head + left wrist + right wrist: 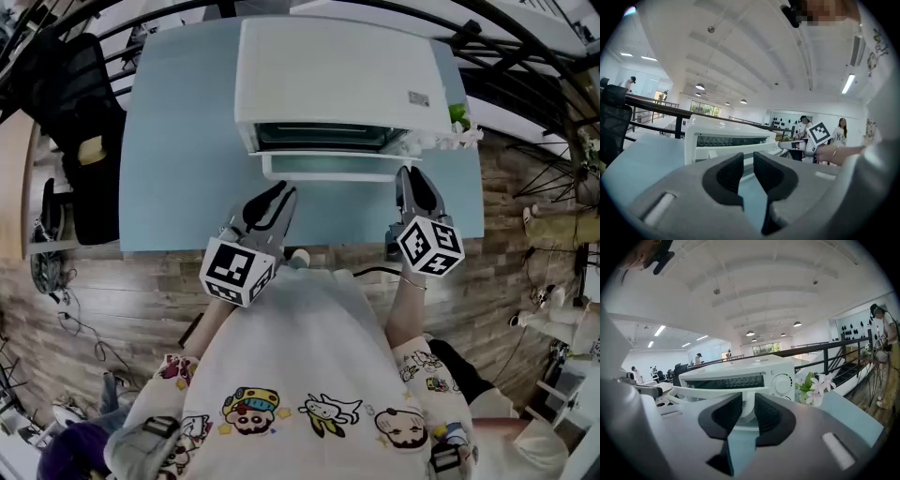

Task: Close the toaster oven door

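Two slightly spread, empty pairs of jaws: my left gripper point(281, 195) hangs near the toaster oven point(333, 75), my right gripper point(409, 176) by its ajar door point(328, 167), right end.

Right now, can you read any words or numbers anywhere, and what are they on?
Nothing here can be read as words.
A small sticker on top of the white boxy toaster oven: too small to read.
Marks around the oven's round white dial: too small to read.
Square black-and-white markers on the left hand-held gripper and the right hand-held gripper: patterns, not letters.
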A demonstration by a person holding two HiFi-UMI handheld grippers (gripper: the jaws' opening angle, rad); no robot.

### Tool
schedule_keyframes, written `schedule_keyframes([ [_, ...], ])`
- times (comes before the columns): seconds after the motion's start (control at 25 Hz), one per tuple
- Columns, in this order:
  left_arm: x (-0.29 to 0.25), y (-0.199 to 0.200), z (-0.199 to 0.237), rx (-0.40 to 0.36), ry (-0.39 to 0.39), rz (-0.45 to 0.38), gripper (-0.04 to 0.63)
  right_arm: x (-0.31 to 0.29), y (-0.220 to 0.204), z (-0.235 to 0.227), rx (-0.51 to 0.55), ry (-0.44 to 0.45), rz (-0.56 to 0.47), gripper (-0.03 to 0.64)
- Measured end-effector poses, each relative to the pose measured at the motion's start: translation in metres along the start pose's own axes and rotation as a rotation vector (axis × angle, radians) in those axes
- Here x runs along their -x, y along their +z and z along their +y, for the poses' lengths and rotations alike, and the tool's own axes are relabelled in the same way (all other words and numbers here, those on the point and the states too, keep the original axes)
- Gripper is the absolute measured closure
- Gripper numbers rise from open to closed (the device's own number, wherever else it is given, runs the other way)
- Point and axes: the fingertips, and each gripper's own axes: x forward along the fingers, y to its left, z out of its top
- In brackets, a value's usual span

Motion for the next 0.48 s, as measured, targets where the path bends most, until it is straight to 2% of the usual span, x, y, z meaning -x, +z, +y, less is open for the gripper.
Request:
schedule_keyframes([
  [0.48, -0.004, 0.004, 0.011, 0.011, 0.025, 0.006, 0.537, -0.035, 0.033, -0.002, -0.025, 0.009, -0.022, 0.528],
])
